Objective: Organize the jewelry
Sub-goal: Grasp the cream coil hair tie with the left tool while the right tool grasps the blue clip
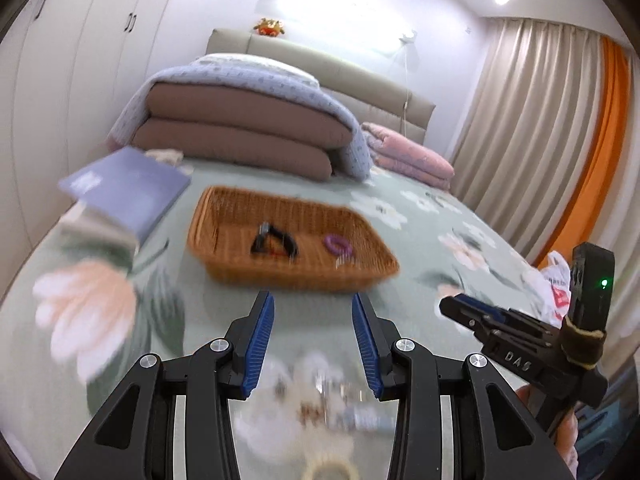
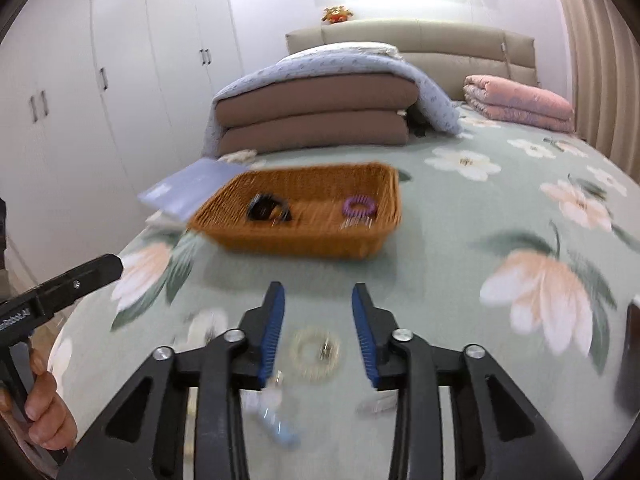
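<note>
A pale beaded bracelet (image 2: 315, 354) lies flat on the flowered bedspread (image 2: 440, 240), low in the right wrist view, in the gap between the two blue pads of the right hand-held gripper (image 2: 318, 334), whose jaws stand spread with nothing pinched; the pads do not touch it. Just below it on the cover lie a few more small pieces, among them a light blue one (image 2: 280, 426), all too blurred to name. In the left wrist view the left hand-held gripper (image 1: 313, 344) is likewise spread and empty, above a blurred scatter of small jewelry (image 1: 320, 400) on the cover.

Farther up the bed stands a brown wicker basket (image 2: 280, 240), well apart from both grippers. Inside it lie a black clip-like piece (image 2: 266, 208) toward the left and a purple coiled ring (image 2: 360, 206) toward the right. A blue-grey book (image 1: 132, 188) lies beside the basket's left side. Behind are folded brown quilts (image 2: 316, 120), a pink folded quilt (image 2: 520, 102) and the headboard (image 2: 420, 40).
</note>
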{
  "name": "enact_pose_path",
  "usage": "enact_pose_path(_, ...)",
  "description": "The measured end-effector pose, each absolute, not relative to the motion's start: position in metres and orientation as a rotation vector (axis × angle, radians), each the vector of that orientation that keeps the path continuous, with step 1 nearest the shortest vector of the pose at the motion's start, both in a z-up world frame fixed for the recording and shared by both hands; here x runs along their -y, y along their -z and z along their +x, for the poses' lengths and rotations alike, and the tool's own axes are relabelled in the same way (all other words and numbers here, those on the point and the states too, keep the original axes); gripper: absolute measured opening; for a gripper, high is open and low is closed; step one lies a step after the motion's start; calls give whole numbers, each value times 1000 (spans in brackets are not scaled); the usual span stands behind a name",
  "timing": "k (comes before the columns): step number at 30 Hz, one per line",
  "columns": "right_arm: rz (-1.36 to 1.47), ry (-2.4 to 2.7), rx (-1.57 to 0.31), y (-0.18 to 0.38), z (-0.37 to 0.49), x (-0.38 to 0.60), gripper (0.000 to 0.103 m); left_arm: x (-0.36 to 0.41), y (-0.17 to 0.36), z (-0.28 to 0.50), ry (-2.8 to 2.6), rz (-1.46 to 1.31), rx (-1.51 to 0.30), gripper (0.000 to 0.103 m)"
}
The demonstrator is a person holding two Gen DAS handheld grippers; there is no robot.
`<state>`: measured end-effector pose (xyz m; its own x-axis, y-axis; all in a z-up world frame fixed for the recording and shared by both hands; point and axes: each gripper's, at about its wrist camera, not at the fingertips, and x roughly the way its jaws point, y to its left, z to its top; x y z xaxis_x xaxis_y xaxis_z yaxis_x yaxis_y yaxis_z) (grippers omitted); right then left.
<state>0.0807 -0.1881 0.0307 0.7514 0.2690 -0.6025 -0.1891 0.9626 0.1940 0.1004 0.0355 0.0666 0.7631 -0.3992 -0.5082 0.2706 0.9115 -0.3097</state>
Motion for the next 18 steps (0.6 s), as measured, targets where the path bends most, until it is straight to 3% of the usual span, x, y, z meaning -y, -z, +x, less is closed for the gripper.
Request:
enact_pose_path(6, 44, -338, -743, 15, 44, 167, 40, -39, -16, 58, 321, -203, -690, 42)
enact_pose_path(18, -33, -333, -788, 42, 43, 150, 40, -19, 47, 54, 328, -147, -822, 42)
